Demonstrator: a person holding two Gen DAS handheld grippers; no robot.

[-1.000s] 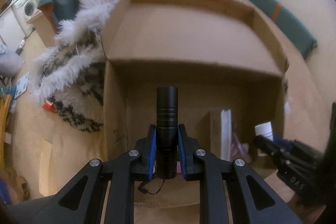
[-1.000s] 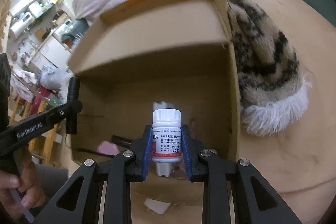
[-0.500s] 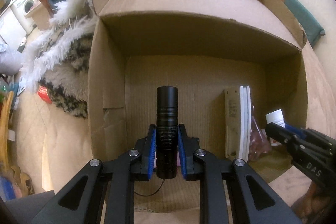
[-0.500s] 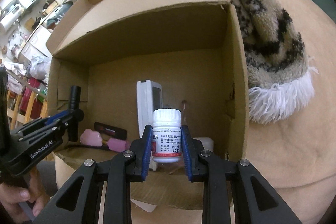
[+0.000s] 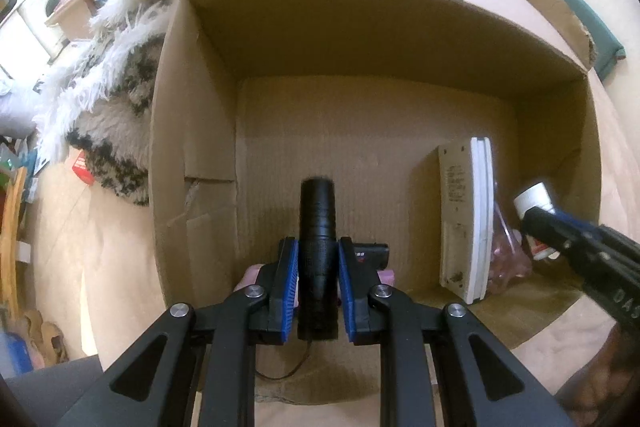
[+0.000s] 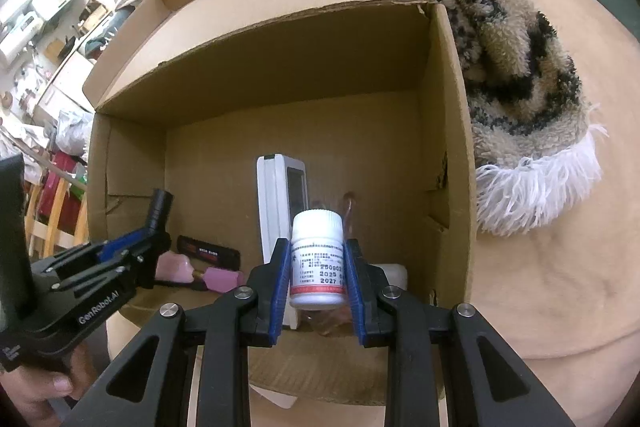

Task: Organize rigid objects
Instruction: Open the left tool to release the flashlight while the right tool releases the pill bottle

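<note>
Black left gripper (image 5: 319, 287), blue pads (image 5: 289, 285), silver screws; "GenRobot.AI" lettering

Brown cardboard box (image 6: 448, 155) with an orange tape strip, beside a cream-and-black patterned rug (image 6: 516, 67) fringed in white; black flashlight (image 5: 318, 251) between blue pads (image 5: 289, 291); white bottle (image 6: 317, 263) with a red-banded label; white device (image 6: 280, 211); pink objects (image 6: 220, 277) inside.

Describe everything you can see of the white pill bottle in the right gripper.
The white pill bottle is a small, plastic-looking cylinder with a ribbed screw cap, a white printed label and a red band near its base. It stands upright, cap on, pinched at its sides by the right gripper's blue pads, at the mouth of the cardboard box.
</note>
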